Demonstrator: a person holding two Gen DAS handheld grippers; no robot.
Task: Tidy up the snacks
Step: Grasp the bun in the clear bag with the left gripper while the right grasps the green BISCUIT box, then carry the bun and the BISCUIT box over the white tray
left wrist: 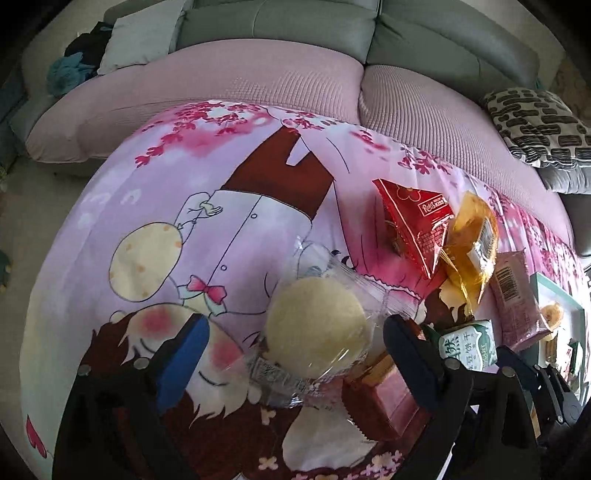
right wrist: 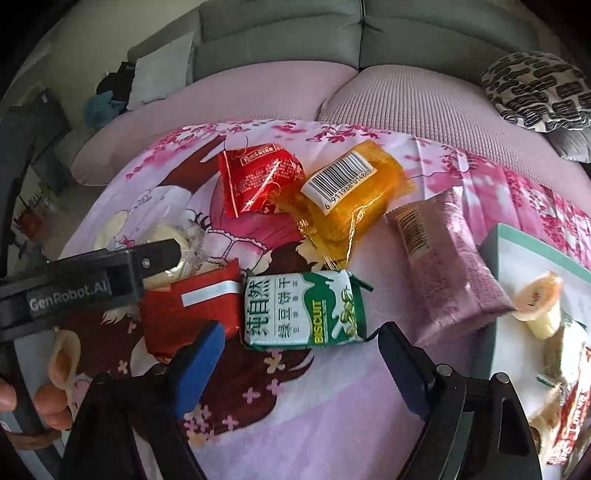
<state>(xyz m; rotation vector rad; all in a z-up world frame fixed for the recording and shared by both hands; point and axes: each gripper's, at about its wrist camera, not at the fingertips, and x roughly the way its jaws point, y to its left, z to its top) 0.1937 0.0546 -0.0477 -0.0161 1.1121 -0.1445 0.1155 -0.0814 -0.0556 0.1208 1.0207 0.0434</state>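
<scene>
Snacks lie scattered on a pink cartoon-print cloth (left wrist: 155, 206) spread in front of a sofa (left wrist: 280, 26).

From the left wrist camera, the left gripper (left wrist: 295, 343) stands with its jaws spread wide on either side of a round pale cake in clear wrap (left wrist: 317, 328); the blue pads do not press on it, so nothing is grasped. Just right of the cake sits a dark red packet (left wrist: 384, 391), and beyond the right finger a green and white biscuit pack (left wrist: 469, 343). Farther up the cloth lie a bright red packet (left wrist: 417, 225), an amber clear-wrapped snack (left wrist: 472, 240) and a pink packet (left wrist: 517, 295), with the edge of a teal-rimmed tray (left wrist: 561, 295) at the far right.

From the right wrist camera, the right gripper (right wrist: 303, 354) hangs over the green and white biscuit pack (right wrist: 303, 310), jaws released and apart, the pack lying between and just ahead of the fingertips. The dark red packet (right wrist: 192, 306) touches its left side. The left gripper (right wrist: 110, 273) reaches in from the left above the cake (right wrist: 173, 240). The tray (right wrist: 517, 266) on the right holds a jelly cup (right wrist: 539, 299) and other wrapped snacks. A hand (right wrist: 44, 406) shows at the lower left.
</scene>
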